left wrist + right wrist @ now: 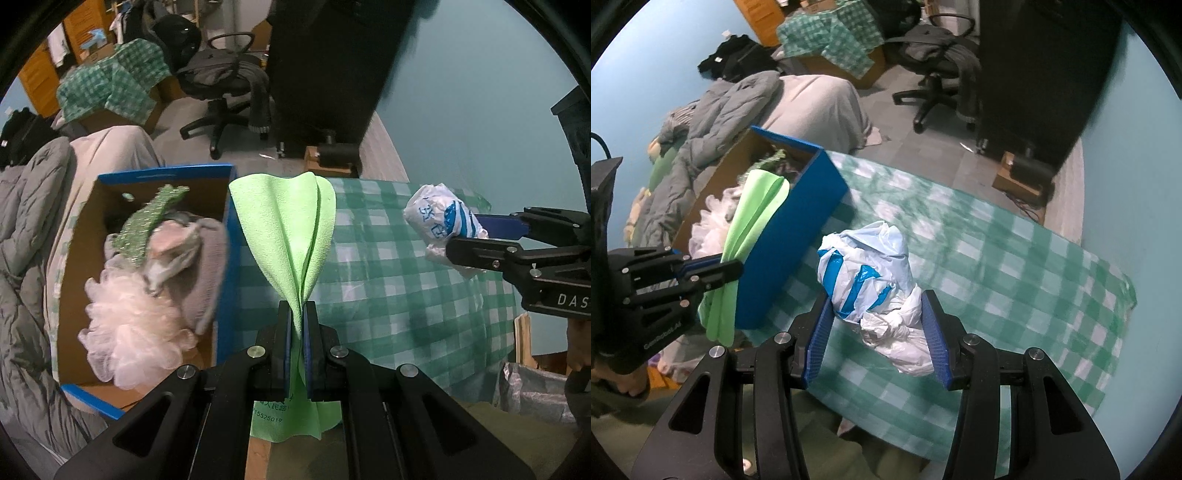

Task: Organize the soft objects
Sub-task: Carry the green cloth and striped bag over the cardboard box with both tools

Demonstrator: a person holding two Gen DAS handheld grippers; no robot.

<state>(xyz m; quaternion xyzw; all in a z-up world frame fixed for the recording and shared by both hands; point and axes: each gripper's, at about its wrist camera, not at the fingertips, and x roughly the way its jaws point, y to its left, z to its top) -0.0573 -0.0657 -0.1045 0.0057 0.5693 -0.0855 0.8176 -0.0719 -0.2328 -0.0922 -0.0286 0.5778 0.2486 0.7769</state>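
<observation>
The left tool [297, 317] pinches a green cloth [291, 229] beside the blue-edged cardboard box [225, 258]; the right tool [879, 321] grips a crumpled plastic bag [871, 273] above the checkered desk [1015, 258].

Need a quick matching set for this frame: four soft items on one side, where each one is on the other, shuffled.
Items:
1. light green microfibre cloth
2. crumpled white-and-blue plastic bag
3. pale pink mesh bath pouf
4. green-and-white checked tablecloth

Places:
A. inside the blue-edged cardboard box
B. spread over the table
C. pinched in the left gripper
D. between the fingers of the right gripper

Pairs: 1-C, 2-D, 3-A, 4-B
</observation>
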